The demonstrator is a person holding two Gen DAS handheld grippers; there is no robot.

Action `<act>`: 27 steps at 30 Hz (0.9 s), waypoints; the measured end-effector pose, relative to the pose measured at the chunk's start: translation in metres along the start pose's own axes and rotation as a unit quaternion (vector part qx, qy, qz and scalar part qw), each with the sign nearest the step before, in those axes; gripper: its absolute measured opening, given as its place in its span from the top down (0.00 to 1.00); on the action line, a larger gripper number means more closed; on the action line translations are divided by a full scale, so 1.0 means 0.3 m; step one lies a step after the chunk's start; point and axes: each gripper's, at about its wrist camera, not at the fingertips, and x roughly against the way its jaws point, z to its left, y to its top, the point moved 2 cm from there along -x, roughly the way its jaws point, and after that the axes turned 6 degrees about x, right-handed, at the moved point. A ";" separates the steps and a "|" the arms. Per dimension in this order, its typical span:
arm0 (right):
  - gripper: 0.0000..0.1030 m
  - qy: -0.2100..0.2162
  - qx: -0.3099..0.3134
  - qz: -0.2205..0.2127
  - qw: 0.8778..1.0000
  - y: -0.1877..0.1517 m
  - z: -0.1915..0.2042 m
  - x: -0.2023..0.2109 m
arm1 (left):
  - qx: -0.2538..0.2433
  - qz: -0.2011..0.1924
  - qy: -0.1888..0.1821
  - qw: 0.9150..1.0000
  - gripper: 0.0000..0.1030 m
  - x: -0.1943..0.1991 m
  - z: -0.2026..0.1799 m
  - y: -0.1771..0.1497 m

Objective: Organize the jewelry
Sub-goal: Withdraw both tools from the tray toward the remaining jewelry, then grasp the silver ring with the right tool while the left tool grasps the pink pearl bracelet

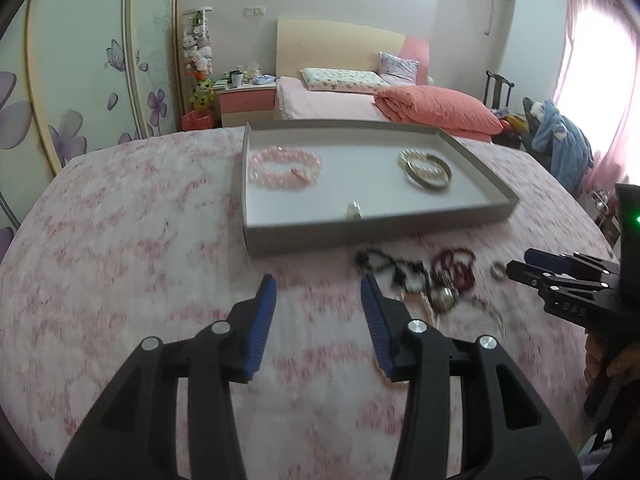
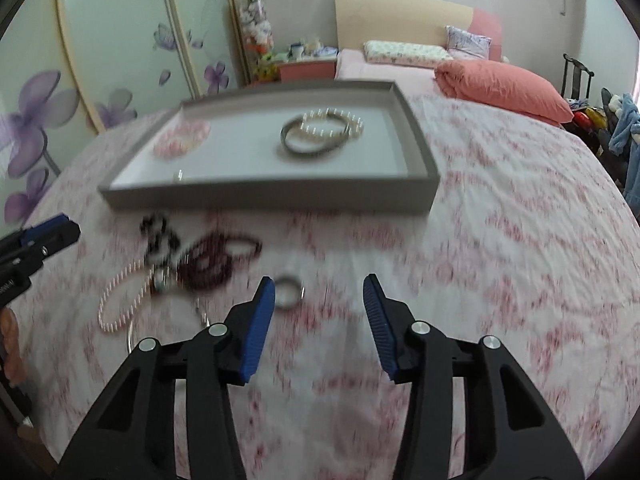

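Observation:
A grey tray [image 1: 376, 232] [image 2: 264, 196] on the pink cloth holds a pink bead bracelet [image 1: 285, 167] [image 2: 182, 141], a pearl bracelet with a metal bangle [image 1: 426, 168] [image 2: 320, 133], and a small ring [image 1: 353, 210]. In front of the tray lies a loose pile: black beads [image 1: 384, 264] [image 2: 158, 236], dark red beads [image 1: 456, 266] [image 2: 216, 258], a pearl strand [image 2: 120, 298] and a silver ring [image 1: 499, 270] [image 2: 288, 292]. My left gripper [image 1: 318, 284] is open and empty, left of the pile. My right gripper [image 2: 319, 284] is open and empty, just right of the silver ring.
The table is covered by a pink-patterned cloth [image 1: 140, 260] [image 2: 500, 240]. Behind it stand a bed with a coral quilt [image 1: 436, 110] [image 2: 500, 84], a nightstand [image 1: 246, 104] and a floral wardrobe [image 1: 80, 80]. A chair with clothes [image 1: 560, 140] is at the right.

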 end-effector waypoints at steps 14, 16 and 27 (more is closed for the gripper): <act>0.78 -0.011 0.038 0.010 0.999 0.011 0.068 -0.048 | -0.033 0.029 -0.015 0.999 0.57 -0.005 -0.073 -0.082; 0.78 -0.017 0.040 0.010 0.999 0.013 0.066 -0.047 | -0.035 0.032 -0.017 0.999 0.57 -0.012 -0.080 -0.085; 0.78 -0.014 0.013 0.010 1.000 0.005 0.027 -0.043 | -0.068 0.070 -0.008 0.995 0.75 -0.085 -0.150 -0.111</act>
